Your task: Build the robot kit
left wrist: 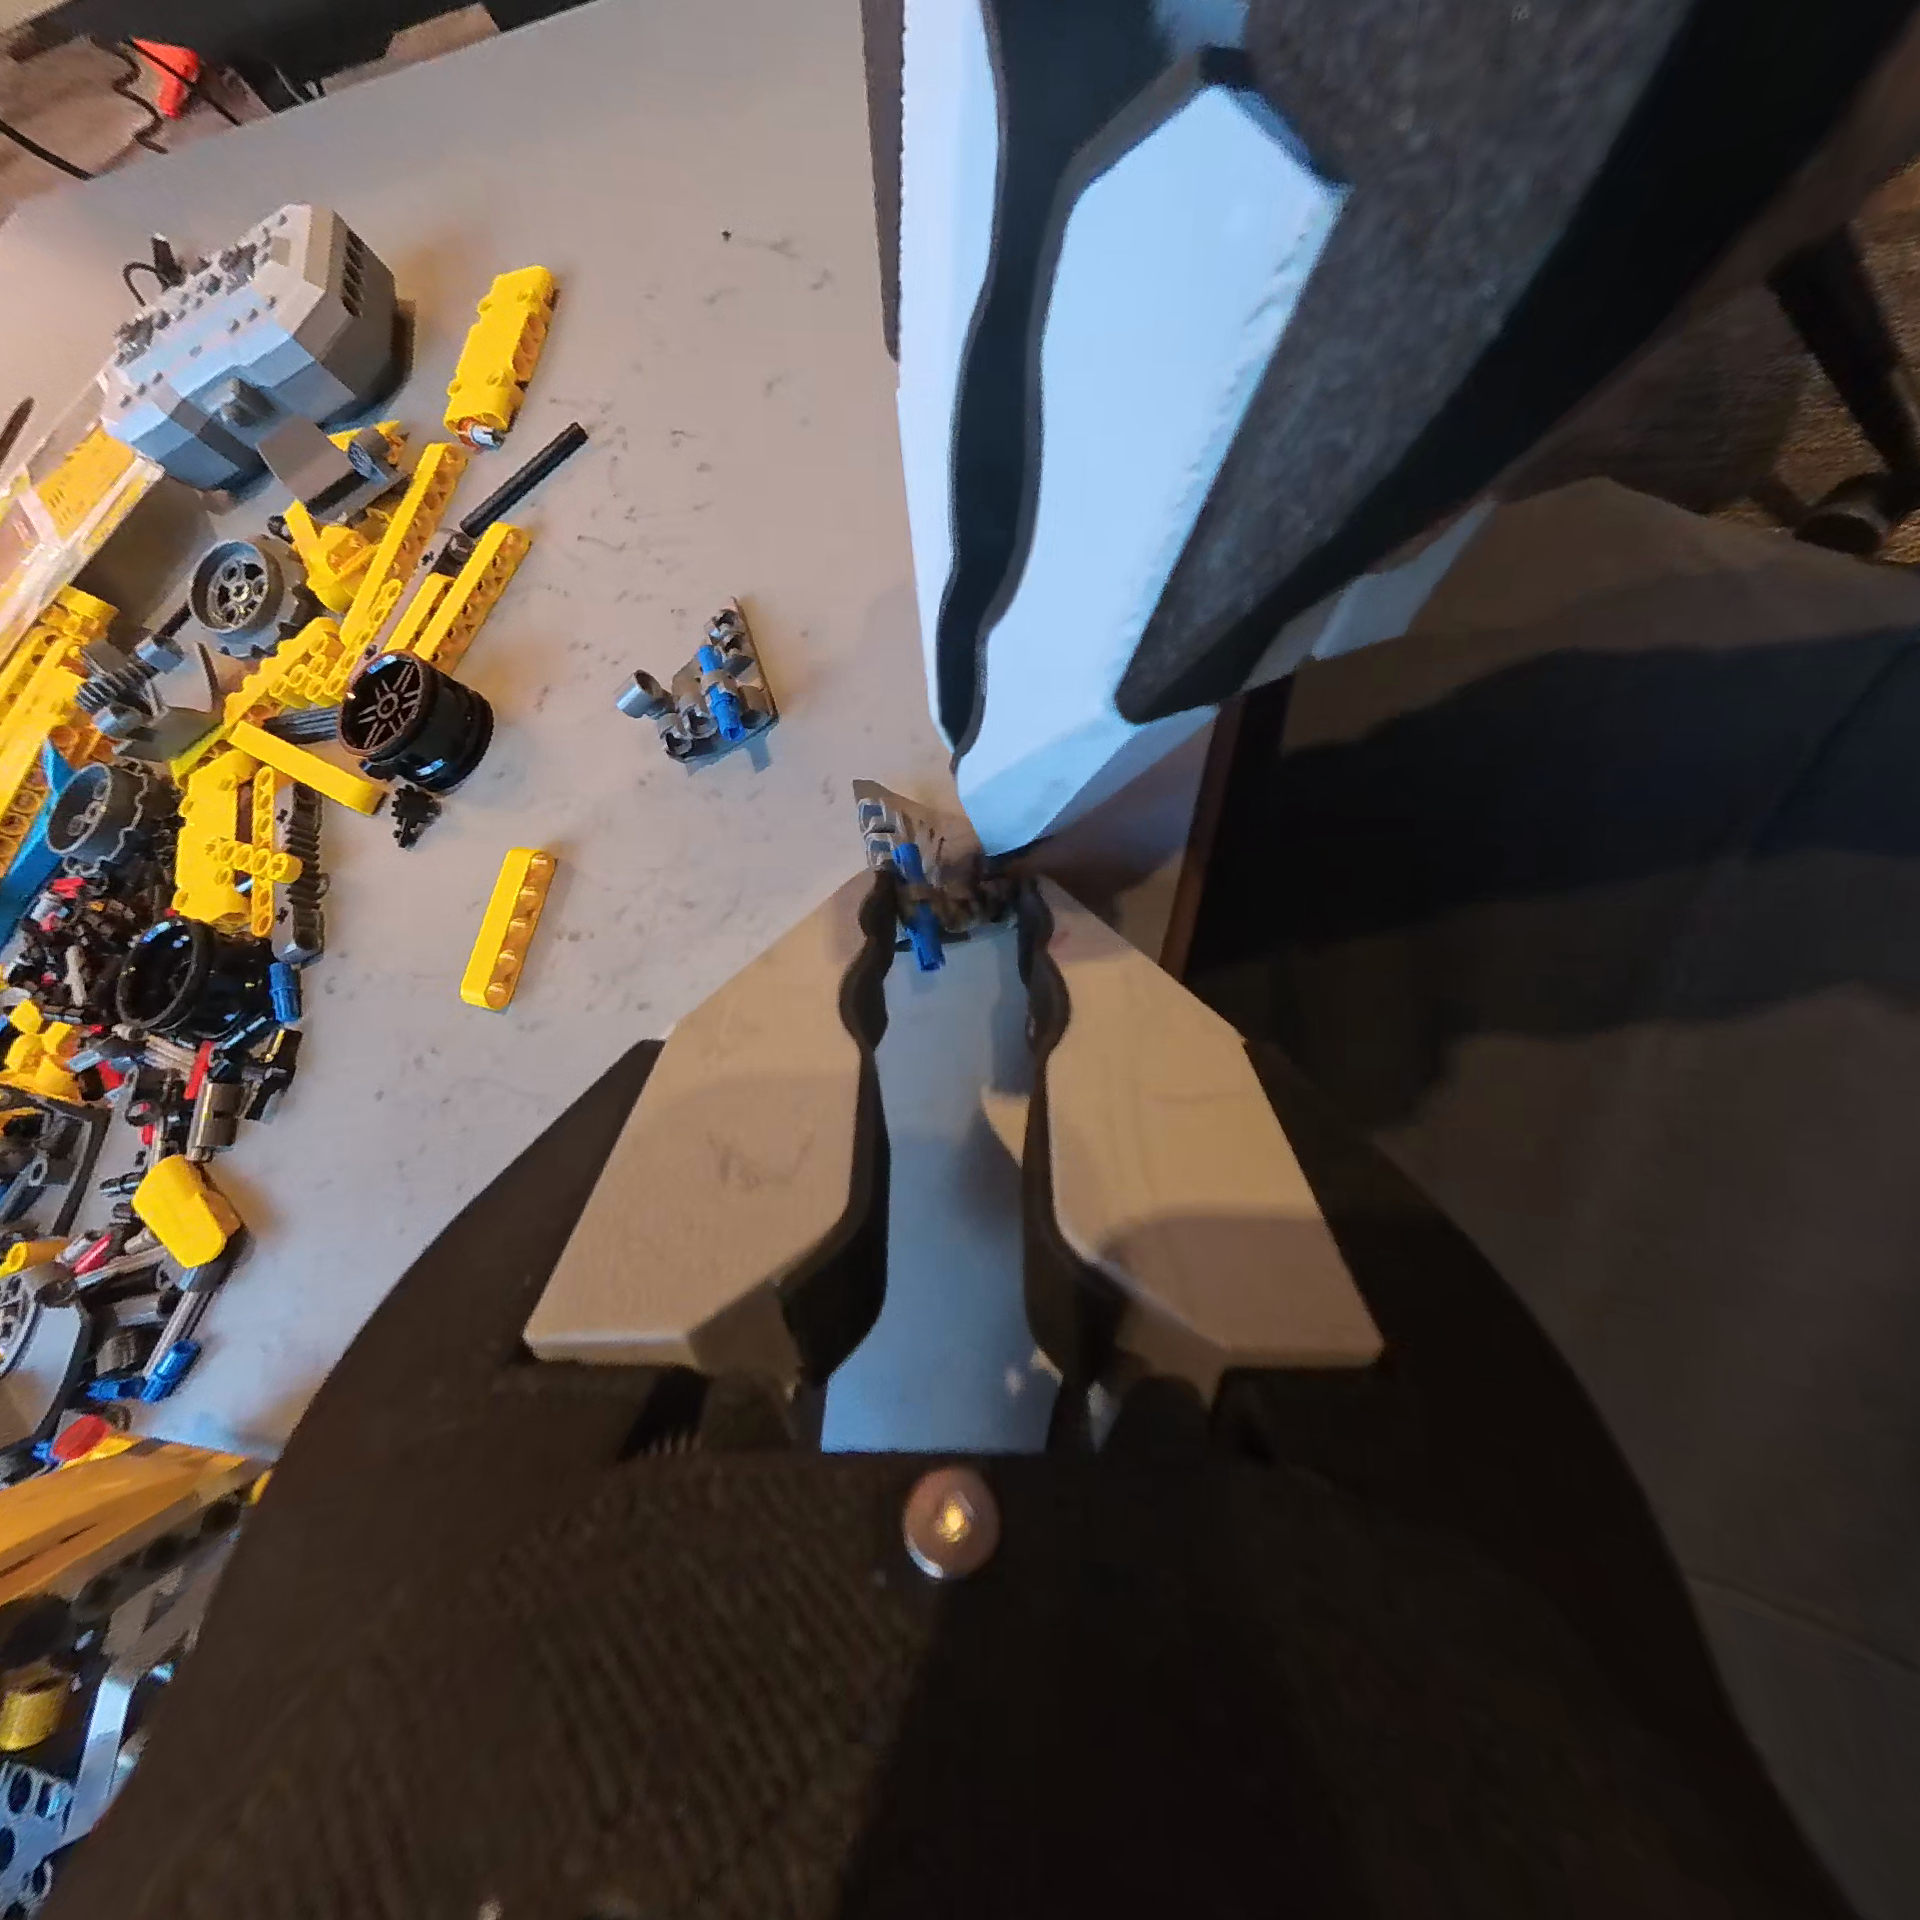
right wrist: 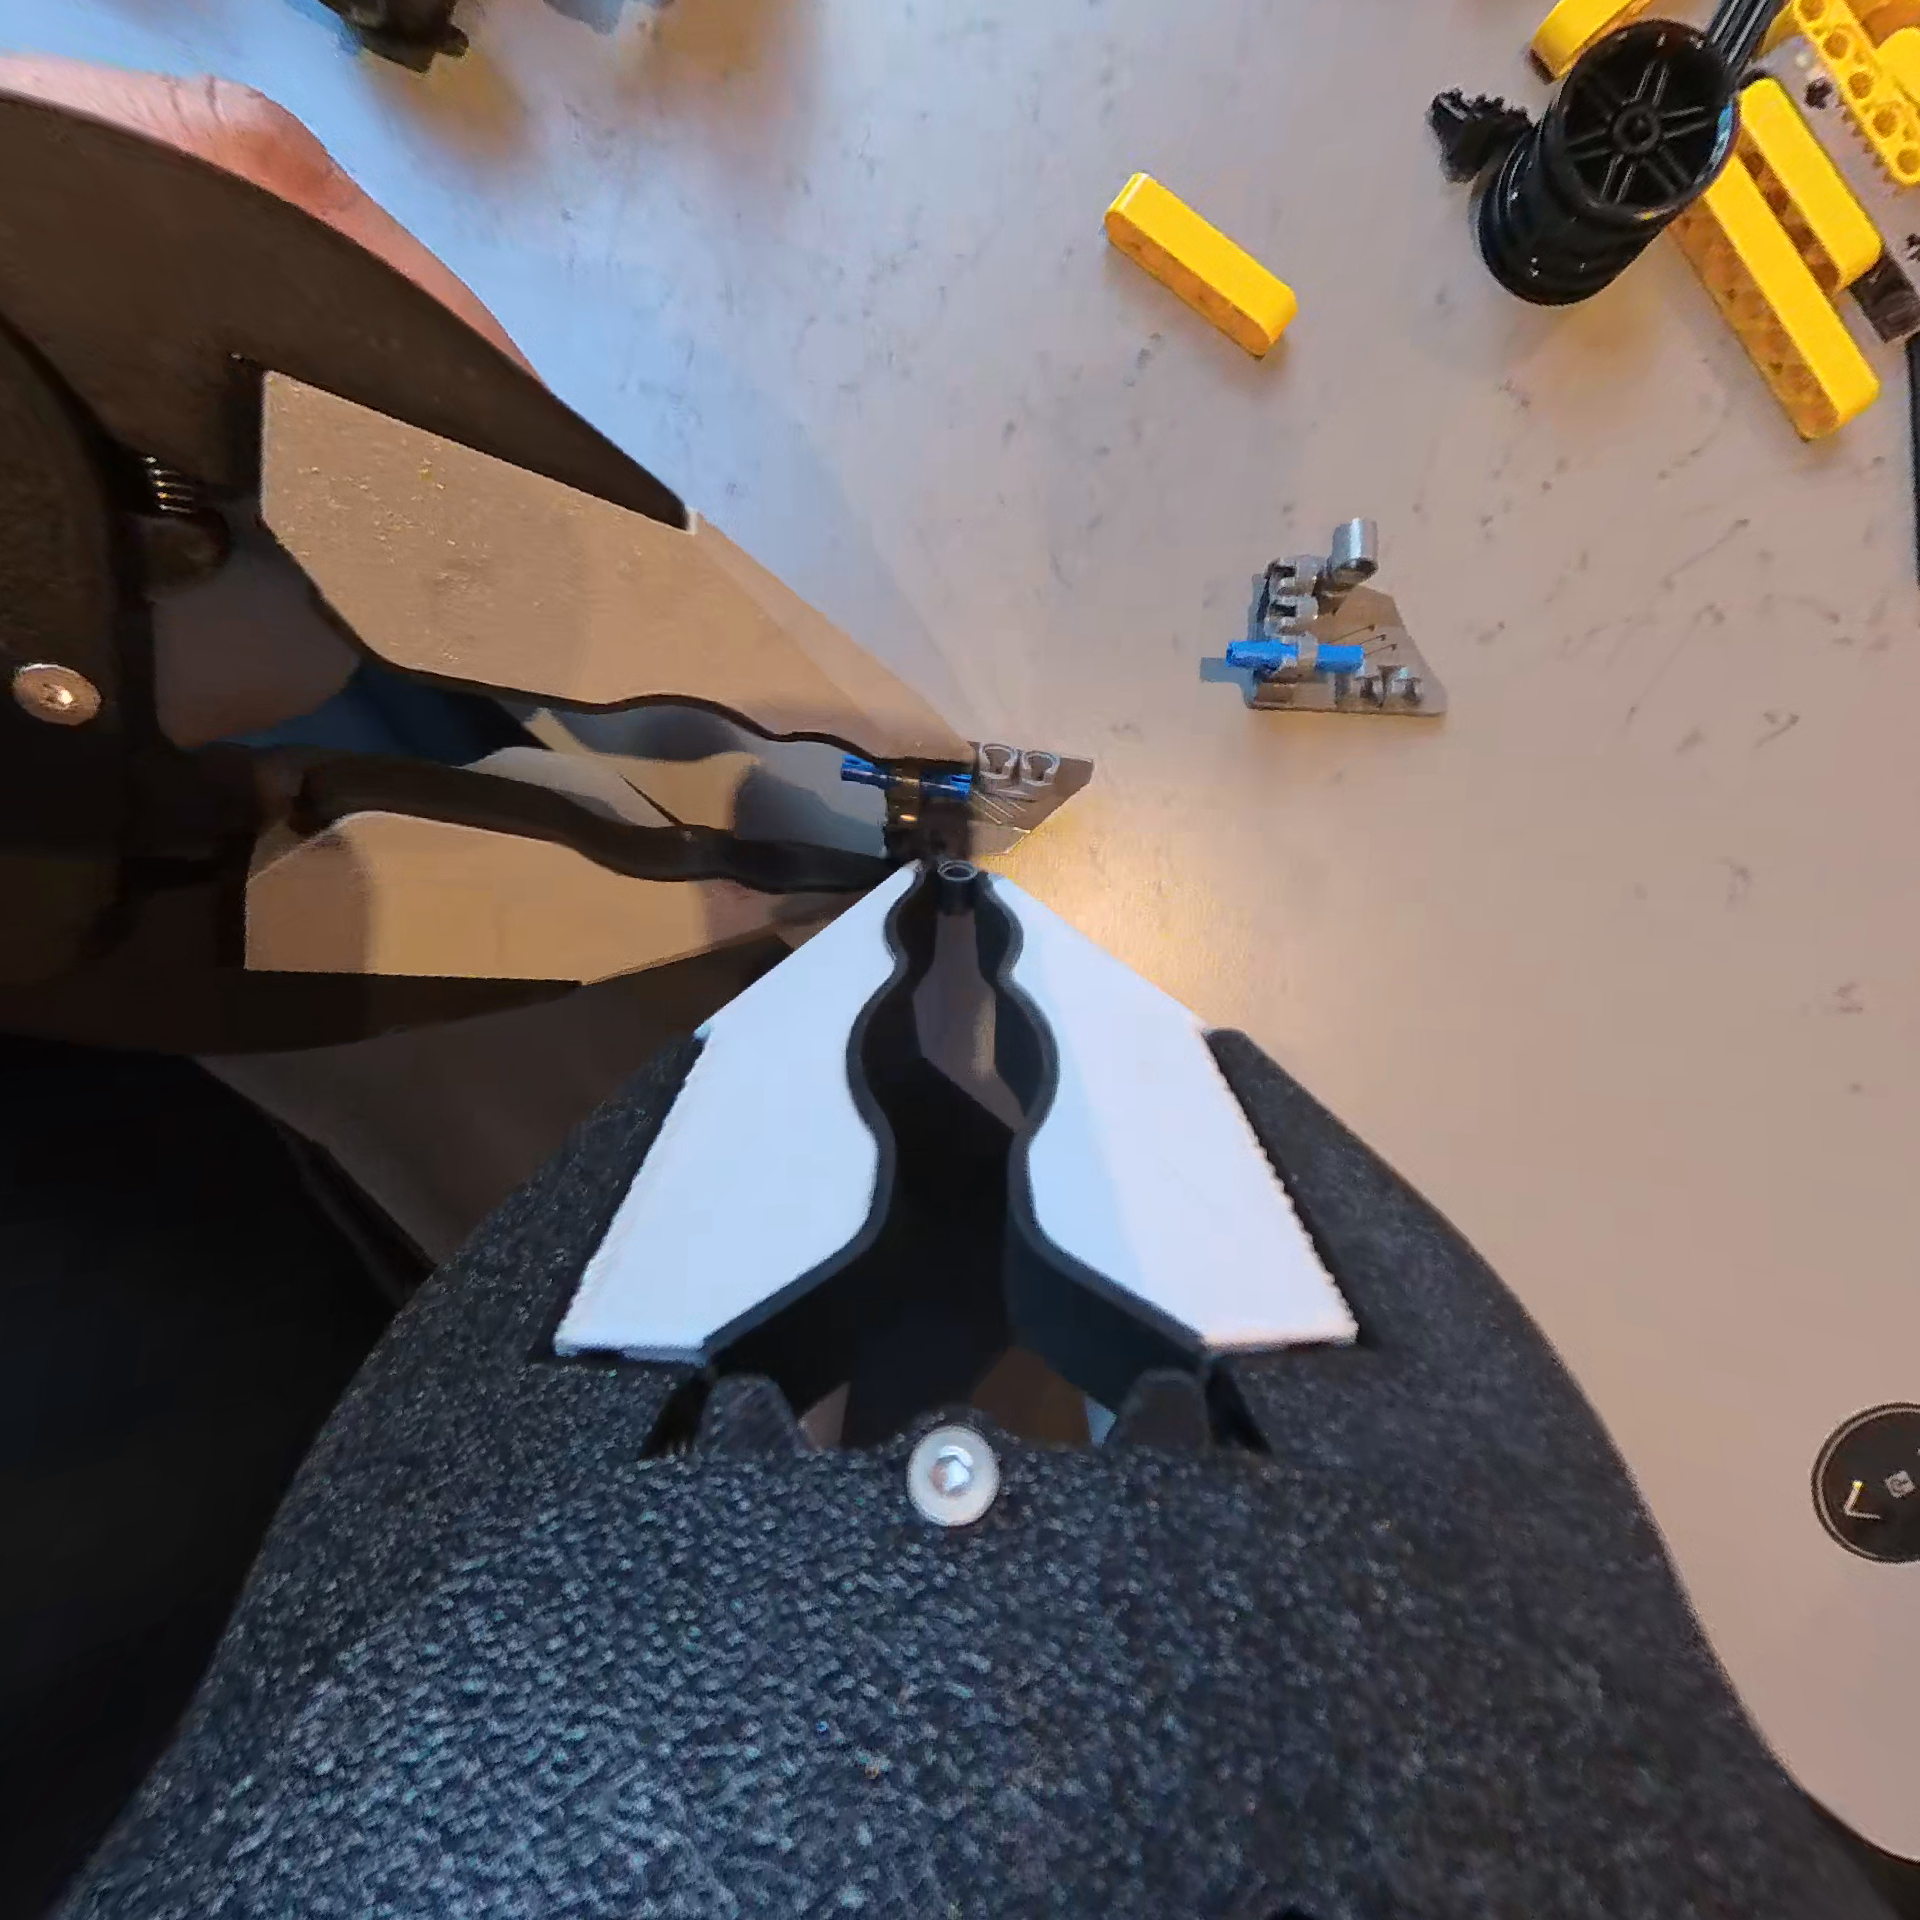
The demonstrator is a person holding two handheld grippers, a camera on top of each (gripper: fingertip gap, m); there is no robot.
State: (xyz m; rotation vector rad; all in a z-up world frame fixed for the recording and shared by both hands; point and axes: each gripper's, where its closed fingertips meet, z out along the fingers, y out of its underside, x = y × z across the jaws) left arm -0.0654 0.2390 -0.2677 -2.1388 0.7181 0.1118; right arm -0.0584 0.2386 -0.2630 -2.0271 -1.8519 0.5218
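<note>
My left gripper (left wrist: 951,909) is shut on a small grey wedge panel (left wrist: 883,831) with a blue pin (left wrist: 920,925) through it, held just above the grey table (left wrist: 675,312). In the right wrist view the panel (right wrist: 1029,779) sticks out past the left gripper (right wrist: 914,821), which enters from the left. My right gripper (right wrist: 951,873) is shut on a small black pin (right wrist: 954,875), whose tip sits right against the panel's underside. In the left wrist view the right gripper (left wrist: 992,847) comes down from above and meets the panel.
A second grey panel assembly with a blue pin (left wrist: 712,686) (right wrist: 1340,649) lies on the table. Nearby are a short yellow beam (left wrist: 509,925) (right wrist: 1200,265), a black wheel (left wrist: 416,717) (right wrist: 1600,166), a grey block (left wrist: 260,343) and a pile of parts (left wrist: 156,935). The table edge (left wrist: 1195,831) is beside the grippers. The grippers are tip to tip, or close to it. Both grippers' tips are roughly 15 cm from the black wheel (left wrist: 416,717). My right wrist view (right wrist: 1580,185) looks at it from another angle.
</note>
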